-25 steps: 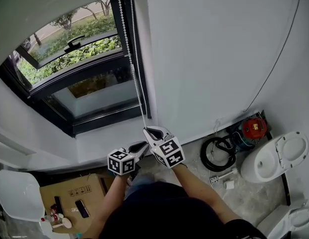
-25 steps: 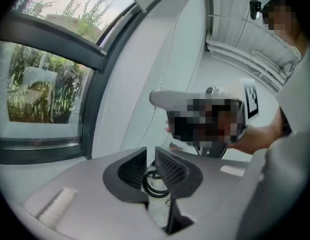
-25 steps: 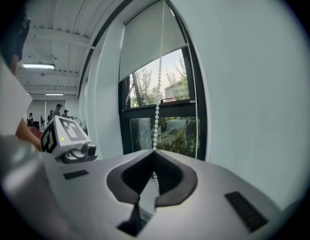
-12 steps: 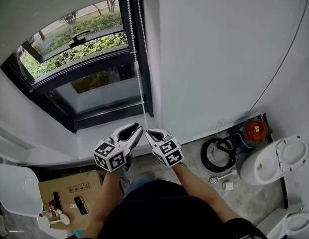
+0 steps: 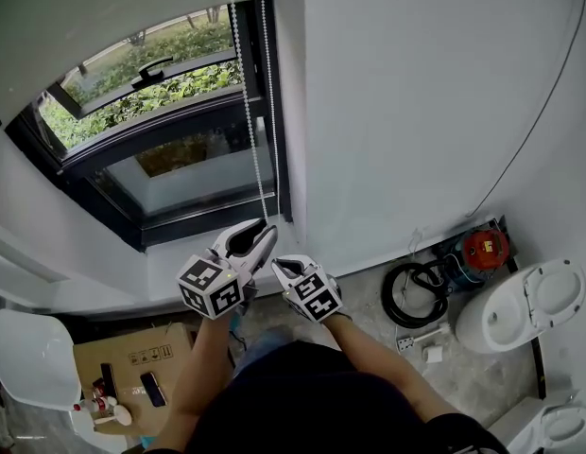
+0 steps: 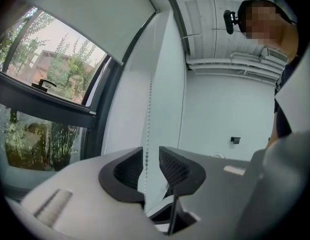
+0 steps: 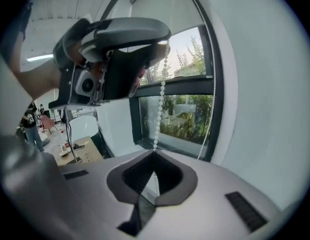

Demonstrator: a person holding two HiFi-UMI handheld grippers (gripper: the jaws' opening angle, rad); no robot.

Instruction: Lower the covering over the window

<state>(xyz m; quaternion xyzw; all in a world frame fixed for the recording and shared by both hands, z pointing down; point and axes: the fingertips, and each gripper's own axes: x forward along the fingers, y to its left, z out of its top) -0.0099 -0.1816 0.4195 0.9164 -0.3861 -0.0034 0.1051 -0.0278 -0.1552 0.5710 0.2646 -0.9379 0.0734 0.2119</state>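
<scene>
A grey roller blind (image 5: pixel 104 8) covers the top of the window, and its white bead chain (image 5: pixel 246 93) hangs down beside the dark frame. My right gripper (image 5: pixel 277 265) is shut on the chain; in the right gripper view the beads run straight into its closed jaws (image 7: pixel 155 153). My left gripper (image 5: pixel 263 229) sits just above it, and its jaws have just been opening. In the left gripper view the chain (image 6: pixel 149 99) passes loose between the parted pads of this gripper (image 6: pixel 151 155). The left gripper (image 7: pixel 117 49) also shows from below in the right gripper view.
A white window sill (image 5: pixel 180 263) lies under the window. On the floor stand a toilet (image 5: pixel 520 305), a red canister (image 5: pixel 482 244) with a coiled black hose (image 5: pixel 416 291), a cardboard box (image 5: pixel 132 367) and a white chair (image 5: pixel 33 367).
My left gripper has risen from beside the right one to above it along the chain, and its jaws have parted. My right gripper has come down a little, still shut on the chain.
</scene>
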